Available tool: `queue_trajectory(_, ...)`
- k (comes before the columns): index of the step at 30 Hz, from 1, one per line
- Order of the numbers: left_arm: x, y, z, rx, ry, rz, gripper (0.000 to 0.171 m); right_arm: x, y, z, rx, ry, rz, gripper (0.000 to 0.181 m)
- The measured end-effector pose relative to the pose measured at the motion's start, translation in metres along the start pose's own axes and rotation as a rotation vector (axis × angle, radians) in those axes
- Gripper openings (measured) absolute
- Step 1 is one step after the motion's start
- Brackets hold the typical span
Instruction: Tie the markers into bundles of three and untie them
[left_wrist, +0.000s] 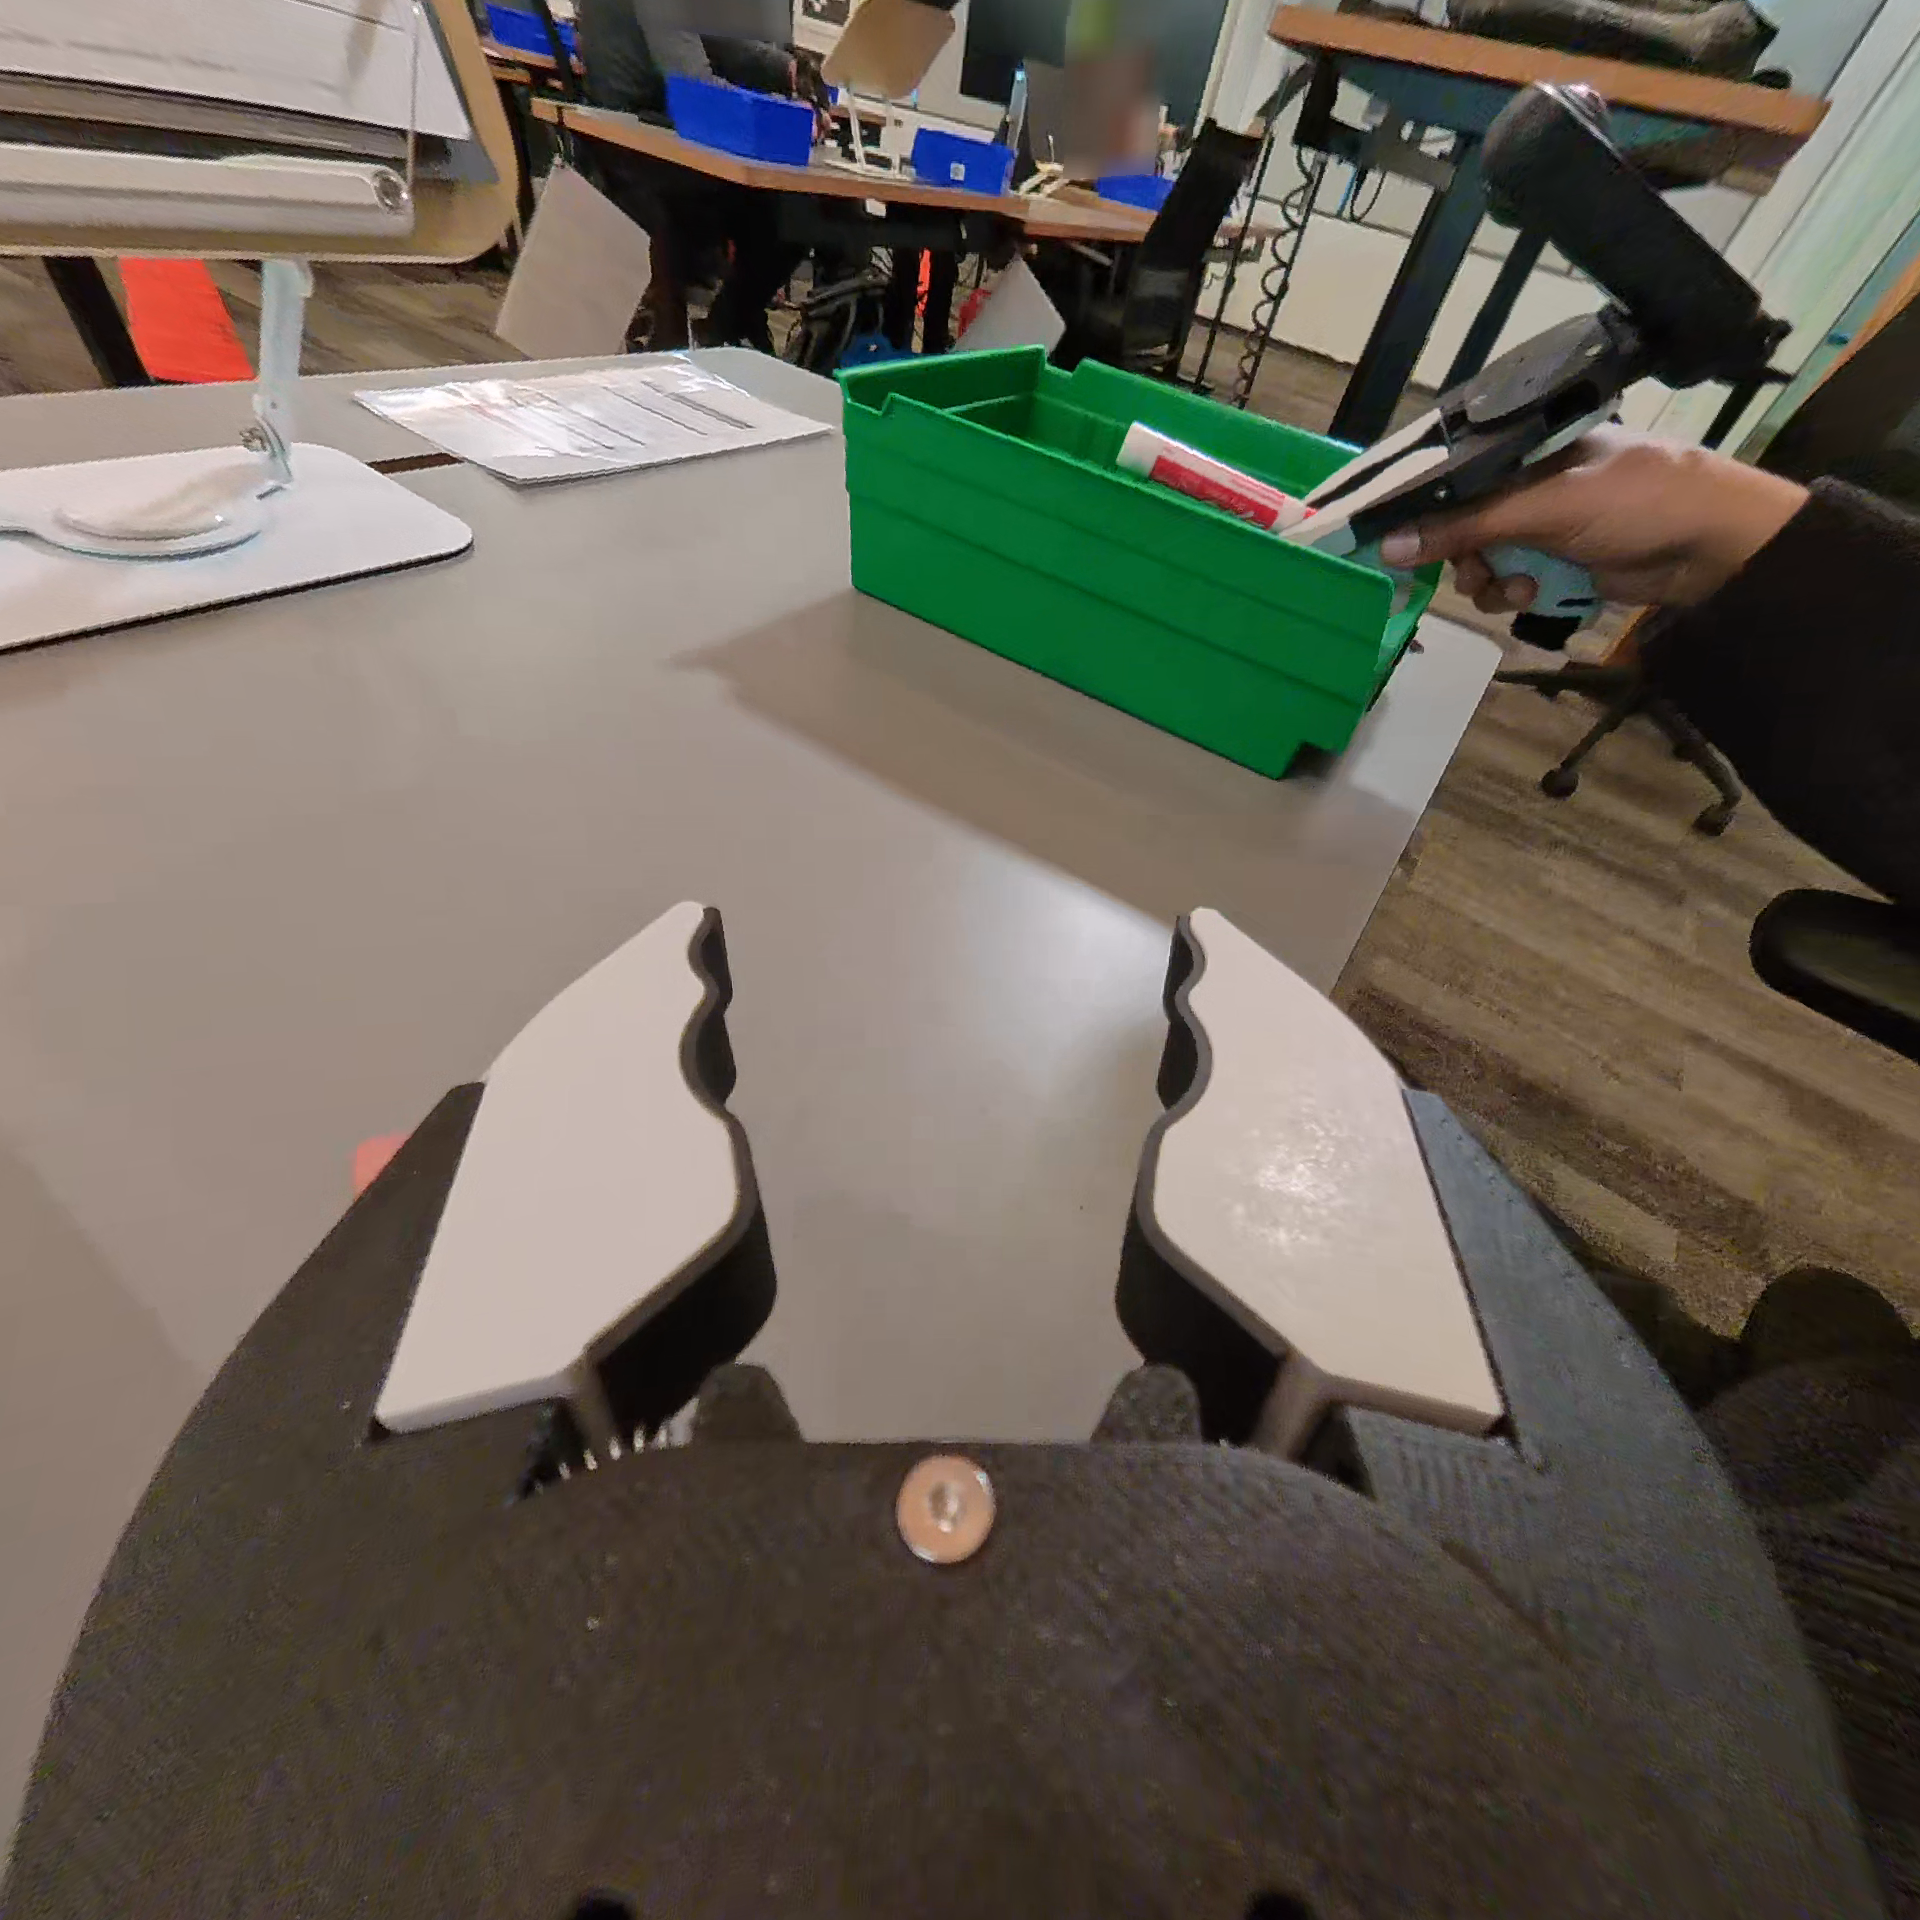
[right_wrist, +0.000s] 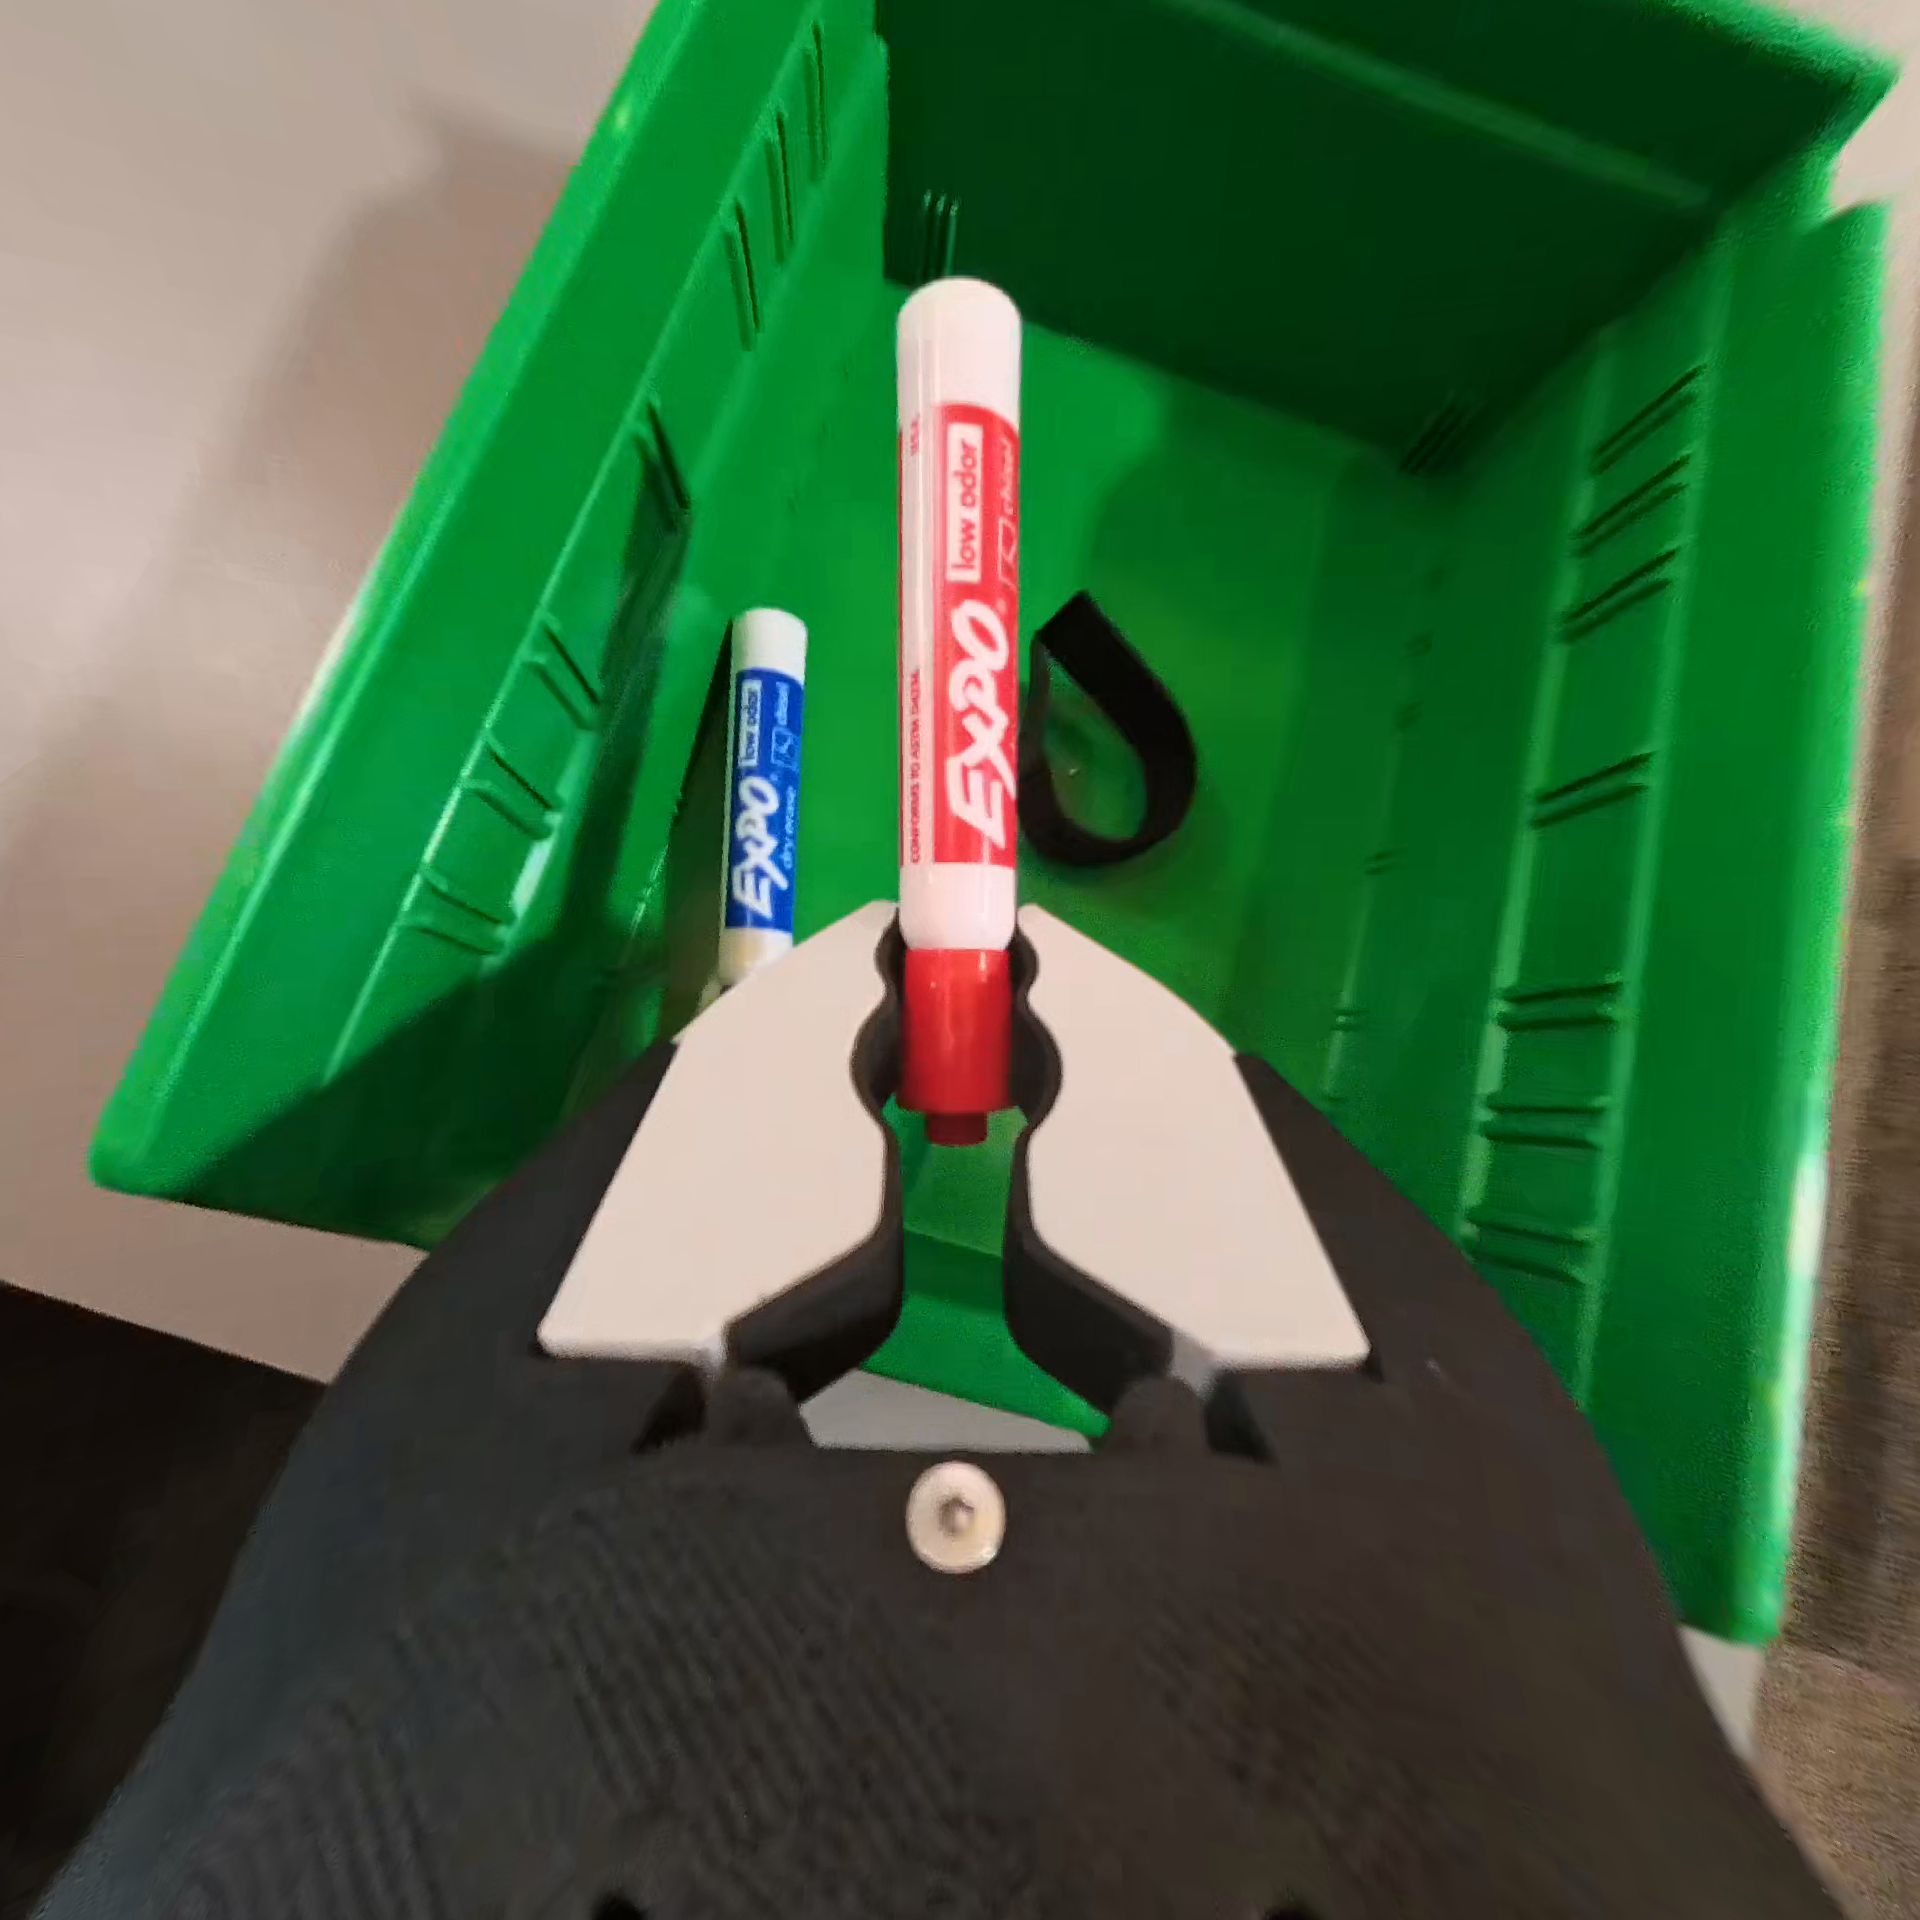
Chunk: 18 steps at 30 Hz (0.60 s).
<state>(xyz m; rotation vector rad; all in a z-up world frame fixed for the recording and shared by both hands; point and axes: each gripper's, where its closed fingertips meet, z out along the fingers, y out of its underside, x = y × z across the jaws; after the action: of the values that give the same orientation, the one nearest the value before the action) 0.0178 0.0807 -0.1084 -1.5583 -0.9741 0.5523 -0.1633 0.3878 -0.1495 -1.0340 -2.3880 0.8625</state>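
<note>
The red marker is clamped only by its cap in the right gripper over the green bin (barrel could pull free); the left gripper is held spread, empty.

Glossy green plastic bin, inside it a smooth glossy plastic red marker and blue marker, beside them a matt black strap loop, beneath the bin a smooth matt grey tabletop

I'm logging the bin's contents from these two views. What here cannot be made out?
- Blue marker: lower end hidden behind the right gripper finger, right wrist view.
- Green bin floor: hidden by its own near wall, left wrist view.
- Red marker: whether it touches the bin floor.
- Black loop: partly behind the red marker.
</note>
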Motion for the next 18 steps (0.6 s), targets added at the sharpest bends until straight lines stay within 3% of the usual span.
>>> queue_trajectory(5,0.000,0.003,0.002,-0.018,-0.004,0.005,0.081,-0.012,0.003,0.007,-0.033,-0.042,-0.050,0.018)
queue_trajectory(8,-0.002,0.003,0.001,-0.014,-0.007,-0.012,0.080,-0.006,0.004,0.009,-0.062,0.052,-0.116,0.033)
queue_trajectory(18,-0.005,0.002,0.000,-0.008,-0.019,-0.032,0.078,0.010,-0.019,-0.015,0.030,0.177,-0.162,0.028)
